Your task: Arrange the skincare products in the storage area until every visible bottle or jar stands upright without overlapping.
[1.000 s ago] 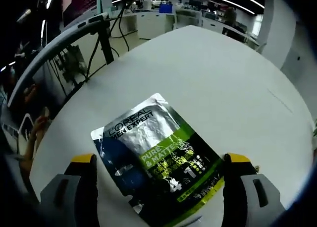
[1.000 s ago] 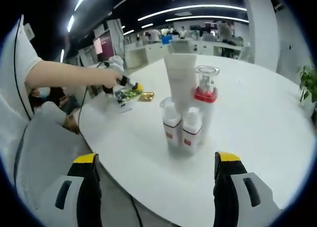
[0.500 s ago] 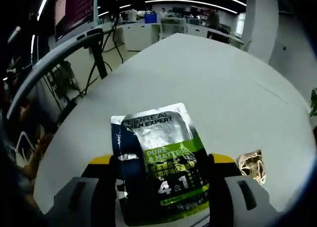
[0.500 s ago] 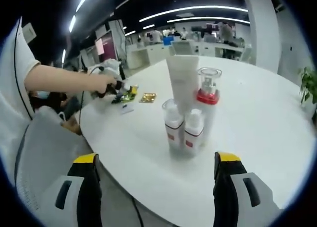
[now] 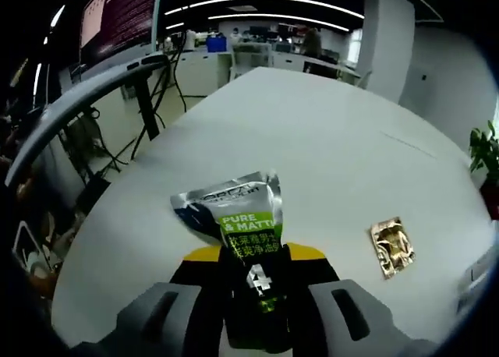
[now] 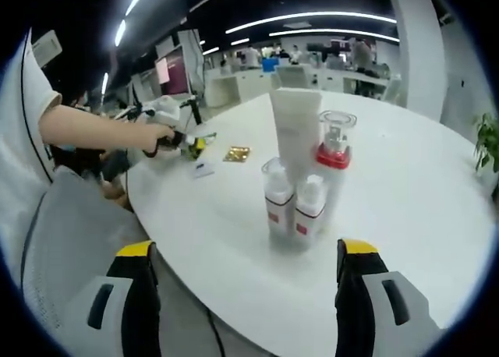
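Your left gripper (image 5: pixel 253 283) has its jaws clamped on the lower part of a silver, green and black foil sachet (image 5: pixel 238 220), lifted off the round white table (image 5: pixel 327 139). A small gold foil packet (image 5: pixel 391 246) lies flat to its right. Your right gripper (image 6: pixel 245 283) hangs with jaws wide apart, holding nothing, near the table edge, facing a cluster of upright white bottles (image 6: pixel 304 178).
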`<state>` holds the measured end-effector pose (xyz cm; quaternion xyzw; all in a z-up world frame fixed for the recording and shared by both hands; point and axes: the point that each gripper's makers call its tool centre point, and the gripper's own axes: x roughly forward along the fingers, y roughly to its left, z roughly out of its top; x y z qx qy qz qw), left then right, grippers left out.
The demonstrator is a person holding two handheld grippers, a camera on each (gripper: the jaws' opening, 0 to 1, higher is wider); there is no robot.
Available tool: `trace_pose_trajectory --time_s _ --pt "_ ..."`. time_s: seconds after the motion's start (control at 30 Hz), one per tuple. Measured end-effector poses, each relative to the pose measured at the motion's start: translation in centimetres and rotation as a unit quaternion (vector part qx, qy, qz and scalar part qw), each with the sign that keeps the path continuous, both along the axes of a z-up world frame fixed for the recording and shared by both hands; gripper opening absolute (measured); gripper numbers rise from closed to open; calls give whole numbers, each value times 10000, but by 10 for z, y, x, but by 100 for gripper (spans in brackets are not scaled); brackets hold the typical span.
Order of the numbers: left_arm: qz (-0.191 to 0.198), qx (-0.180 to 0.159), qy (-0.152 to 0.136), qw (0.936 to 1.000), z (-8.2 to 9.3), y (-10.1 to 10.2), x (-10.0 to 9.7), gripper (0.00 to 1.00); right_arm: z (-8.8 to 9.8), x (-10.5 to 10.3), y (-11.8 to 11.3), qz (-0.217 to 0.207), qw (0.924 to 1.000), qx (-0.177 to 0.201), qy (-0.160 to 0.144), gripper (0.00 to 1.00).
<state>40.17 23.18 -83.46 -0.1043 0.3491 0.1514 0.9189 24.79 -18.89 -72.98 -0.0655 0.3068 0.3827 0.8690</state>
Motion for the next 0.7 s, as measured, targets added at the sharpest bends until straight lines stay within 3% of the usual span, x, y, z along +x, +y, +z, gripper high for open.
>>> trace_pose_trajectory --time_s 0.13,0.33,0.4,0.5,0.6,0.7 --pt "-400 212 -7 9990 10 -6 -12 15 1 0 0 29 10000 -7 -51 93" --pt "-677 -160 -471 9965 36 -28 -32 12 18 7 -4 -148 9992 217 -308 91" --pt "-894 -291 -666 9933 54 -41 -45 11 29 10 -6 -277 9977 423 -449 88" --pt "-1254 -588 -1059 9847 80 -65 -56 11 41 9 -12 -429 9952 726 -494 84" --pt "-1633 -567 -1350 9757 114 -90 -75 11 60 2 -2 -313 9920 1077 -583 78" --pt "-1950 -554 -1546 9670 137 -105 -88 10 64 -1 12 -102 9903 1302 -467 74"
